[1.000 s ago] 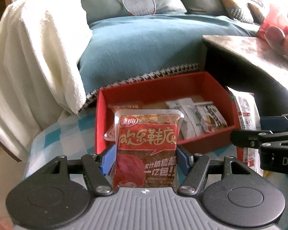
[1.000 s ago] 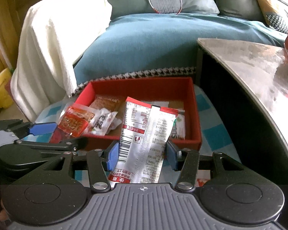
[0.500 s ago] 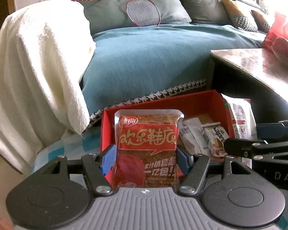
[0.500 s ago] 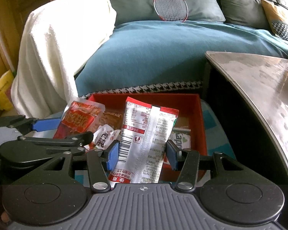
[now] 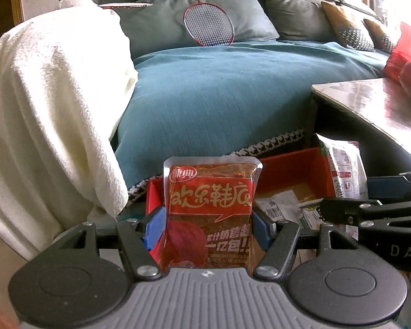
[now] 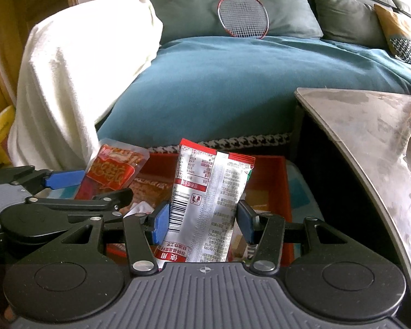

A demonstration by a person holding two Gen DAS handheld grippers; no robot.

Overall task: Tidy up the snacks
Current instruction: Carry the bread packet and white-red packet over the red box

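We held red clear-topped snack pouch [image 5: 209, 213] clamped in left gripper [image 5: 207, 227], silver-and-red foil packet [image 6: 205, 205] clamped in right gripper [image 6: 202, 219], both raised over open red cardboard box [image 6: 276, 192].

Risk, we judged: slick film slipping from pads; grippers close together, could collide.

Dark table edge [image 6: 342, 148] crowded box's right; room open toward box's left.

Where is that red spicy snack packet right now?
The red snack packet is clamped upright in the left claw, raised in front of the red box; the right wrist view shows it left of the silver packet.
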